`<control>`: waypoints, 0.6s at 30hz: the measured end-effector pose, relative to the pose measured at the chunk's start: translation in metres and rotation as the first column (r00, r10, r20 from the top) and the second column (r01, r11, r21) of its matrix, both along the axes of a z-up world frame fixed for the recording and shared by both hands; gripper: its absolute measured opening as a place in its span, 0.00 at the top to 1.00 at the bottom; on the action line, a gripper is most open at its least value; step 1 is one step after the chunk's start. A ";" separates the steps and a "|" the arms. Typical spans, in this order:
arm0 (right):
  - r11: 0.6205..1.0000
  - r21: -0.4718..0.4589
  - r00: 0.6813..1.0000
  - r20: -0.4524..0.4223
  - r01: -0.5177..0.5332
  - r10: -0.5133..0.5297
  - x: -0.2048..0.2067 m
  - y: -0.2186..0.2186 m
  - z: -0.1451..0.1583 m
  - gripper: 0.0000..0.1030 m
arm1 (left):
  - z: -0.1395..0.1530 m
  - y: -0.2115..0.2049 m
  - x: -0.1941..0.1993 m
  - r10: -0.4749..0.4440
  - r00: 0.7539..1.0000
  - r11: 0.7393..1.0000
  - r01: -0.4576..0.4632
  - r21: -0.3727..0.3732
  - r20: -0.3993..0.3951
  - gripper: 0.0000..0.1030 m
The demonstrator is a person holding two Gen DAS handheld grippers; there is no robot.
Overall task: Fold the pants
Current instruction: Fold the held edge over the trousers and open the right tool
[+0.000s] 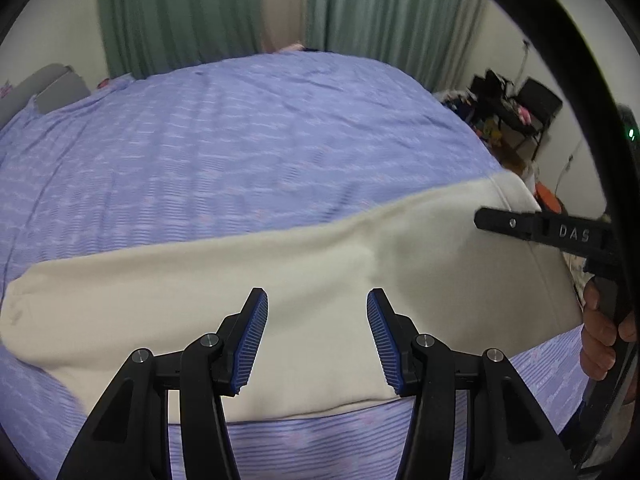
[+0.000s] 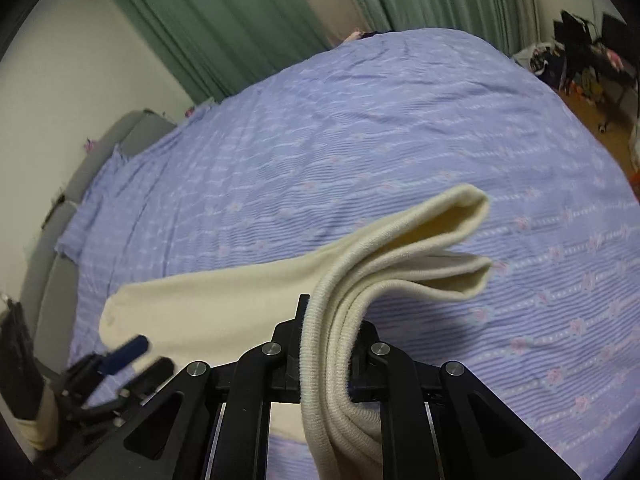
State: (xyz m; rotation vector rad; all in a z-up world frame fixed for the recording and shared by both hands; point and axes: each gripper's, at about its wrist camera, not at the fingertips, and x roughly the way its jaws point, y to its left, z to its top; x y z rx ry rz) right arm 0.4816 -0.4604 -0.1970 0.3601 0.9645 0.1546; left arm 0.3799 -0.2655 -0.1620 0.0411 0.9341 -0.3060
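Cream pants (image 1: 304, 280) lie stretched across the near part of a bed, folded lengthwise. My left gripper (image 1: 317, 300) is open just above the middle of the pants, its blue pads (image 1: 254, 336) apart and empty. My right gripper (image 2: 330, 320) is shut on the ribbed waistband (image 2: 320, 360) of the pants and lifts that end, so the layered waist opening (image 2: 452, 248) hangs in the air. The right gripper also shows at the right in the left wrist view (image 1: 548, 232). The left gripper shows blurred at lower left in the right wrist view (image 2: 132, 356).
The bed is covered by a lilac patterned sheet (image 1: 224, 132). Green curtains (image 1: 192, 12) hang behind it. A grey headboard (image 2: 60, 240) is at the left. Cluttered dark furniture (image 1: 516, 108) stands on the floor at the right.
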 end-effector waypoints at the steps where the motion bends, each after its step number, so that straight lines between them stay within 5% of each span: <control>1: 1.000 -0.011 1.000 -0.006 -0.006 0.006 0.000 0.011 0.006 0.87 | 0.006 0.016 0.002 0.011 1.000 1.000 -0.011 -0.003 0.006 0.48; 9: 0.969 -0.202 0.987 -0.110 -0.141 0.120 0.010 0.149 0.020 0.87 | 0.016 0.149 0.014 0.067 0.998 0.995 -0.066 0.073 -0.002 0.46; 18: 0.943 -0.205 0.946 -0.249 -0.263 0.210 0.032 0.291 -0.026 0.87 | -0.027 0.261 0.033 0.078 0.993 0.994 -0.071 0.088 -0.084 0.46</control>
